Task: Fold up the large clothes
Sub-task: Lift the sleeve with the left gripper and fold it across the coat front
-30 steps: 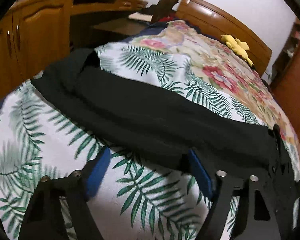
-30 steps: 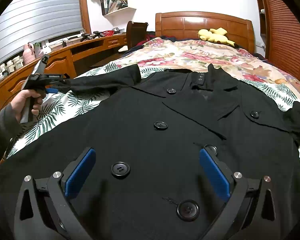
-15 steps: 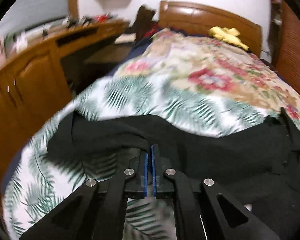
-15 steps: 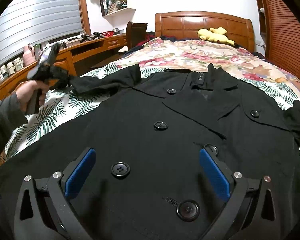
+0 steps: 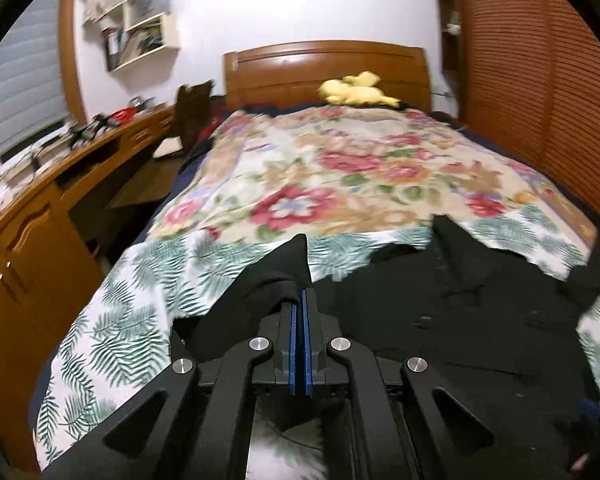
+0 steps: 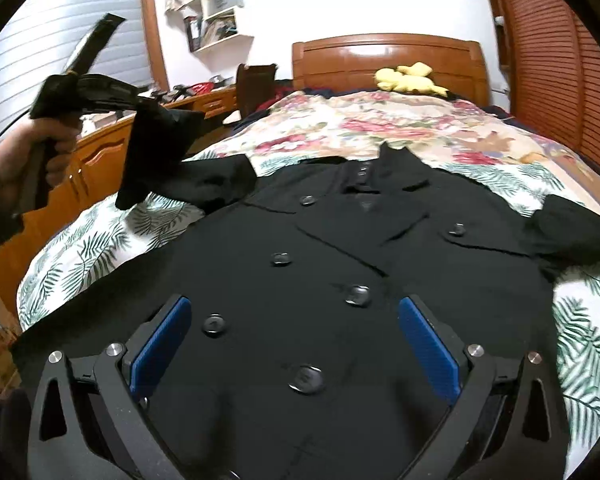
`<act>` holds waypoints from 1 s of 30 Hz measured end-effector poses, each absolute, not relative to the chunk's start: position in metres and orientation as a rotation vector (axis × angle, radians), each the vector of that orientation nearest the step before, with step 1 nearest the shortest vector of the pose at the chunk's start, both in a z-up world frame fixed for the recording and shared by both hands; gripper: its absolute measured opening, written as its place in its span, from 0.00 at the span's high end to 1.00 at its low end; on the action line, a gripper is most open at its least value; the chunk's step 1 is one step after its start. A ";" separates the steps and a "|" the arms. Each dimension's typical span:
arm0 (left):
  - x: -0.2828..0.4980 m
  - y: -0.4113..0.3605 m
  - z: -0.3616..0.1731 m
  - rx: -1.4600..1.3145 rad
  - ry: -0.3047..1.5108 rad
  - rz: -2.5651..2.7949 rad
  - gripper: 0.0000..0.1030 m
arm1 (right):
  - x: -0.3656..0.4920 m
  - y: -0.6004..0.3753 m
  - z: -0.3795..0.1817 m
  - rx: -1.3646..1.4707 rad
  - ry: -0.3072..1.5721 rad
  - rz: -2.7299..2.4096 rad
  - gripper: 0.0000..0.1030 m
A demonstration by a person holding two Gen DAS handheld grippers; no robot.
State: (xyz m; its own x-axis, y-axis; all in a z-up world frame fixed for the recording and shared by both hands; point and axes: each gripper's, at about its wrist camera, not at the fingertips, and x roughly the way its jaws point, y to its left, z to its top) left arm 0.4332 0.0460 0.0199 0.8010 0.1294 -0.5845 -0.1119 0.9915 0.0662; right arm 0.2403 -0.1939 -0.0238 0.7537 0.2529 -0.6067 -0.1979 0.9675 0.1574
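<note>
A black double-breasted coat (image 6: 340,264) lies front-up on the bed, collar toward the headboard, several dark buttons showing. Its left sleeve (image 6: 156,160) is lifted off the bed, with my left gripper (image 6: 140,106) shut on the cuff. In the left wrist view the left gripper (image 5: 299,300) has its blue pads pressed together on the sleeve (image 5: 268,284), which bunches up in front of the jaws. My right gripper (image 6: 296,344) hangs open just above the coat's lower front, nothing between its fingers. The right sleeve (image 6: 572,228) lies out to the right.
The bed carries a fern-print sheet (image 6: 100,240) and a floral quilt (image 5: 340,168). A yellow plush toy (image 6: 408,78) sits by the wooden headboard (image 5: 324,68). A long wooden desk with cupboards (image 5: 32,224) runs along the left; a slatted wardrobe (image 5: 540,80) stands at the right.
The left gripper shut on the coat's left sleeve, then lifted it up and carried it inward over the bed. The right gripper shifted slightly and stays open above the coat.
</note>
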 end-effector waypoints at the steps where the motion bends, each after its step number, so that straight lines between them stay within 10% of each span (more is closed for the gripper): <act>1: 0.429 0.041 0.023 0.041 0.624 0.116 0.98 | 0.240 -0.198 -0.022 0.093 0.671 0.242 0.00; 16: 0.357 0.000 0.004 0.126 0.679 -0.064 0.92 | 0.233 -0.226 -0.014 0.091 0.643 0.182 0.00; 21: 0.326 -0.002 0.020 0.064 0.670 -0.161 0.54 | 0.228 -0.231 -0.018 0.079 0.648 0.181 0.00; 30: 0.315 0.021 0.011 0.054 0.659 -0.102 0.47 | 0.225 -0.231 -0.018 0.088 0.650 0.196 0.00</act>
State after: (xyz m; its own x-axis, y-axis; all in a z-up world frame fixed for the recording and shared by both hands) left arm 0.3150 0.0214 0.0111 0.7860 -0.0777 -0.6133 0.1117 0.9936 0.0172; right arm 0.2255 -0.2310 -0.0175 0.7785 0.2086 -0.5920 -0.1538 0.9778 0.1424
